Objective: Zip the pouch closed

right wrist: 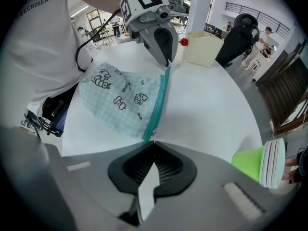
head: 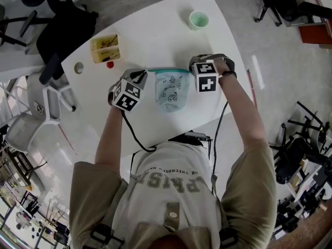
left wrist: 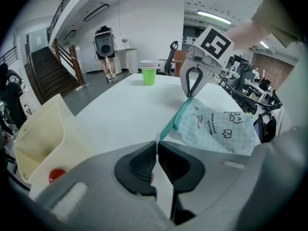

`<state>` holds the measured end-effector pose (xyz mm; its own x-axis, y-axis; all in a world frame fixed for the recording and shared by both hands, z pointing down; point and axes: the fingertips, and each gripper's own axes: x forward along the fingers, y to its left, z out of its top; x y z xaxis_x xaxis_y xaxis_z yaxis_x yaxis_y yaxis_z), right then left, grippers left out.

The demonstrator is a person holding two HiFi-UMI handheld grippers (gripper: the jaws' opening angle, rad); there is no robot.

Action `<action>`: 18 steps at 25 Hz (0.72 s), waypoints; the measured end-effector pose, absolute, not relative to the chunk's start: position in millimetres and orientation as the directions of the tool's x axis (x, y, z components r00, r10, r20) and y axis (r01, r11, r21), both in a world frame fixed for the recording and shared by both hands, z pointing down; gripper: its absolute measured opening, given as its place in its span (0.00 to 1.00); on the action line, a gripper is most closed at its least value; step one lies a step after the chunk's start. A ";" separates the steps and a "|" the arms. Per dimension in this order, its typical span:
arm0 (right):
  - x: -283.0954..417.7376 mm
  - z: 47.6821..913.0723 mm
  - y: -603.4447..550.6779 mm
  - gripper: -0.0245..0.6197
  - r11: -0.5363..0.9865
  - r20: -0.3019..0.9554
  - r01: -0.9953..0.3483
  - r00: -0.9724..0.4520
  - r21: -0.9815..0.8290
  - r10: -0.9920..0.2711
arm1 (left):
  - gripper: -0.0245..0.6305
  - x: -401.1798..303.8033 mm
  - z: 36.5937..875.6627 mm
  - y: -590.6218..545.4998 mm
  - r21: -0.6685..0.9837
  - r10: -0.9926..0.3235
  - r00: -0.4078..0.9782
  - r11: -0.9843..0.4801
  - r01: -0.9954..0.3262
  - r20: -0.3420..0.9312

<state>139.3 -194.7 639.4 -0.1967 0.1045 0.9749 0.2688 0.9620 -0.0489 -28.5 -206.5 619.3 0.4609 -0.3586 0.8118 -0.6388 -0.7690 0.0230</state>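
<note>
**If either pinch slips, the zip goes slack**

Starting on your left: your left gripper (left wrist: 156,143) has its jaws all but closed, with only a sliver between the pads. They nip one end of the pouch (left wrist: 216,126) right at the tips. That looks a shallow bite, and the risk sits there. Pull hard along the zip (left wrist: 174,119) and the corner could slide out of the tips, letting the pouch bunch up on the table (left wrist: 125,109). Twist that hand and the teal band may kink, which would likely jam the slider.

Across to your right: your right gripper (right wrist: 153,143) is fully closed, its tips meeting on the other end of the same zip. Whether that is the slider's tab or just the fabric end is too small to tell. If it is only fabric, drawing away will drag the whole pouch rather than close anything.

Now the layout. From the left jaws, the zip runs straight ahead off the tips, with the checked body lying to the right of that line. It ends at the right jaws opposite. From the right jaws, the zip leads straight off the tips too, with the body to the left, flat on the table. Nothing of the pouch lies deep between either pair of pads. Whether the teeth are already meshed along the band, I can't say.
</note>
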 end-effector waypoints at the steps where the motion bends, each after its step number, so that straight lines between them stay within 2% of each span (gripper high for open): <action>1: 138.9 640.5 -194.7 0.04 0.962 0.975 0.267 -0.196 -0.051 0.106 | 0.07 -28.7 620.6 -206.5 0.023 -0.358 0.460 -0.769 -0.639 0.812; 18: 137.7 643.0 -194.0 0.05 0.972 0.966 0.229 -0.235 -0.048 0.103 | 0.08 -27.1 631.1 -216.1 0.027 -0.371 0.431 -0.732 -0.681 0.823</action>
